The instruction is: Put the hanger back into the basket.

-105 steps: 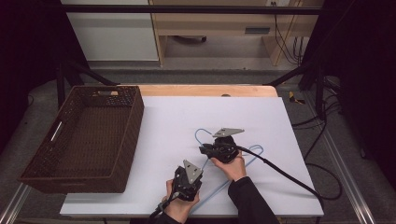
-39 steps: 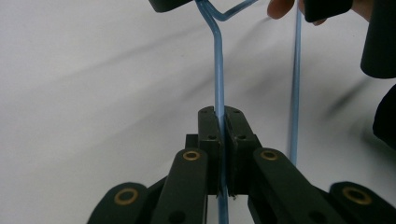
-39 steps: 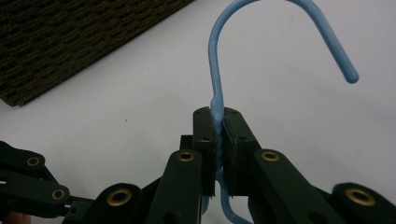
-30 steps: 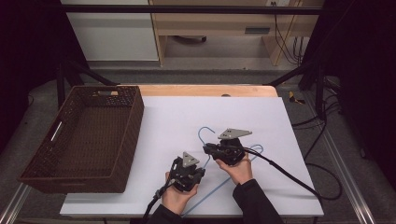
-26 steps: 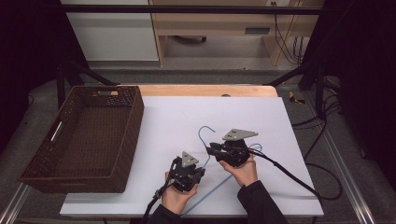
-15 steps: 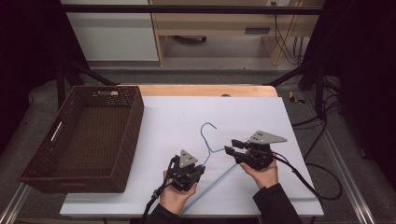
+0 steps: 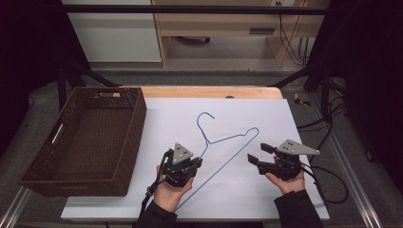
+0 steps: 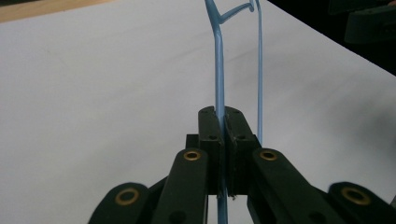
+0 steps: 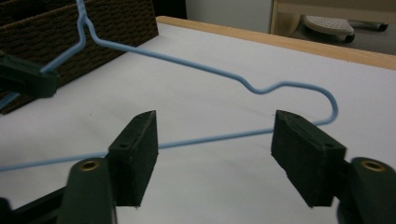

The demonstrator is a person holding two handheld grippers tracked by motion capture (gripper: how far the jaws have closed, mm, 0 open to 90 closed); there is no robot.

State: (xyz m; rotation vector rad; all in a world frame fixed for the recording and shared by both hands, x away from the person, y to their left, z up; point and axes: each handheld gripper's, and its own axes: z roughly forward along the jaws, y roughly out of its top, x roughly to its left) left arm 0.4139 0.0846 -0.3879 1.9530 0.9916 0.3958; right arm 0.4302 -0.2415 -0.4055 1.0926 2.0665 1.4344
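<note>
A light blue wire hanger (image 7: 231, 137) lies slanted on the white table sheet, with its hook pointing to the far side. My left gripper (image 7: 196, 160) is shut on one sloping arm of the hanger; in the left gripper view the wire (image 8: 218, 65) runs straight up out of the pressed pads (image 8: 210, 135). My right gripper (image 7: 256, 153) stands to the right of the hanger's shoulder, apart from it. Its jaws have just been opening, and nothing is between them. In the right gripper view the hanger (image 9: 205, 70) sits beyond my right gripper (image 9: 215, 137).
A dark brown wicker basket (image 7: 136, 118) stands at the left of the table and looks empty. The white sheet (image 7: 166, 114) ends at a wooden table edge (image 7: 209, 91) at the back. Cables trail off the right gripper toward the table's right side.
The right gripper has let go of the hanger, spread its jaws and moved away to the right. The left gripper keeps its hold, and the hanger has swung a little.
</note>
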